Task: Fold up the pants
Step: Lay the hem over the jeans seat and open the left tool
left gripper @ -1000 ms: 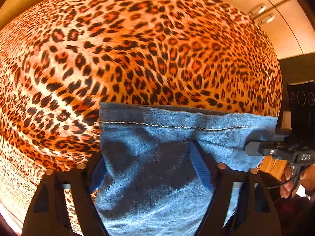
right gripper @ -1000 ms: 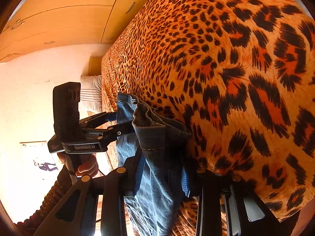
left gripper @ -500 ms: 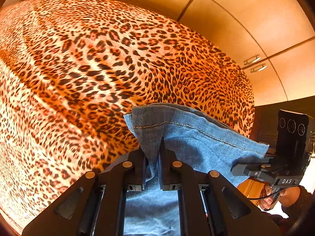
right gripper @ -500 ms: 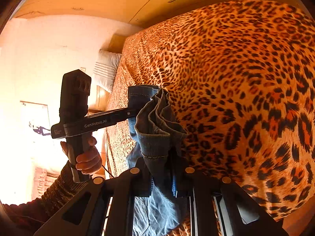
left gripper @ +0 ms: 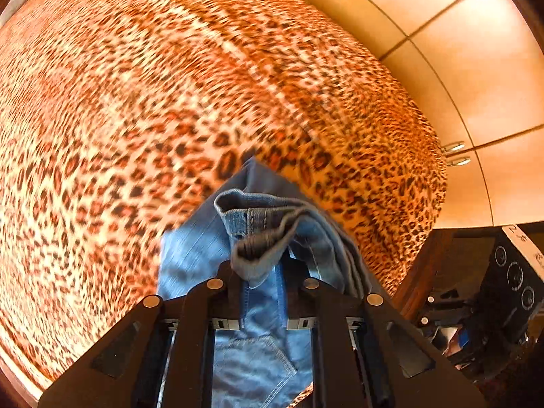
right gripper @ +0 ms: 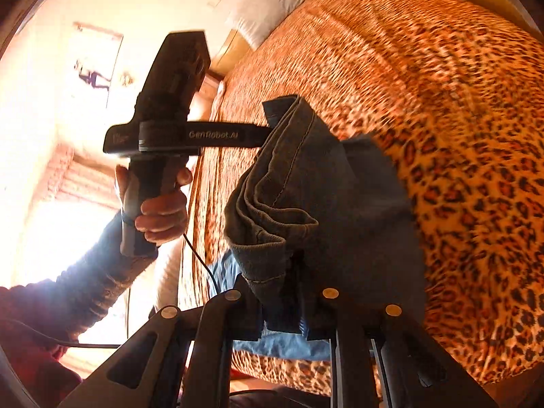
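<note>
Blue denim pants (left gripper: 258, 238) hang bunched between both grippers above a leopard-print bed (left gripper: 136, 102). My left gripper (left gripper: 263, 272) is shut on a folded hem edge of the pants. My right gripper (right gripper: 289, 289) is shut on the other bunched edge (right gripper: 306, 204), which looks dark in shadow. The left gripper's body (right gripper: 190, 136) shows in the right wrist view, held by a hand, with its tip in the denim. More of the pants (right gripper: 282, 343) lies on the bed below.
The leopard-print bed cover (right gripper: 459, 136) fills most of both views. A white pillow (right gripper: 265, 10) lies at the bed's far end. Wooden wardrobe doors (left gripper: 476, 68) stand beyond the bed. The right gripper's body (left gripper: 510, 272) shows at the right edge.
Both grippers have lifted and swung with the denim, which is now bunched closer together. The view of the bed has rotated and blurred with the motion.
</note>
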Action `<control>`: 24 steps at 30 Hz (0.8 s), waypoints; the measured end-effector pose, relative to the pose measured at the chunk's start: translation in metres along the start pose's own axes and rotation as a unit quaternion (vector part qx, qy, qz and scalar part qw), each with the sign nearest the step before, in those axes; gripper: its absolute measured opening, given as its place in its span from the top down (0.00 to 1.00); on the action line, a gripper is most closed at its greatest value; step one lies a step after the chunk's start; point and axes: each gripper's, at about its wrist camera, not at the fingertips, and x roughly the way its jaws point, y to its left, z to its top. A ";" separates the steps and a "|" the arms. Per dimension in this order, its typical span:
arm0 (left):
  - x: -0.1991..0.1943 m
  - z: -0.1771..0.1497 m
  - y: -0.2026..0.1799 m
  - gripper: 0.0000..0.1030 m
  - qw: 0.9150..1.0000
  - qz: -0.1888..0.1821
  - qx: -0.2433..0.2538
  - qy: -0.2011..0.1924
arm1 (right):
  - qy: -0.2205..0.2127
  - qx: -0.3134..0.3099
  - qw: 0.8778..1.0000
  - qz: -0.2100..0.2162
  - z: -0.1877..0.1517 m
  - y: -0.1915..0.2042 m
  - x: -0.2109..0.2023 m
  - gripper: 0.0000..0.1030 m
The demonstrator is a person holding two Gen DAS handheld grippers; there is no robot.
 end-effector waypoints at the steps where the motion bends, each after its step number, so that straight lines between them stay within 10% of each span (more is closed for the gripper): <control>1: 0.003 -0.014 0.011 0.84 1.000 0.016 -0.023 0.005 | 0.028 -0.017 0.999 -0.007 -0.005 0.008 0.018 0.83; 7: -0.012 -0.102 0.070 0.81 0.986 0.035 -0.163 0.002 | 0.221 -0.097 0.966 -0.095 -0.035 0.027 0.114 0.75; 11: -0.031 -0.163 0.082 0.46 0.965 0.017 -0.256 -0.044 | 0.235 -0.140 0.959 -0.072 -0.013 0.046 0.096 0.63; 15: -0.025 -0.206 0.056 0.43 0.944 -0.040 -0.320 -0.070 | 0.197 -0.149 0.967 -0.060 0.036 0.040 0.061 0.41; 24: 0.047 -0.241 -0.019 0.40 0.857 -0.082 -0.504 -0.074 | 0.247 -0.214 0.944 -0.037 0.121 0.019 0.073 0.41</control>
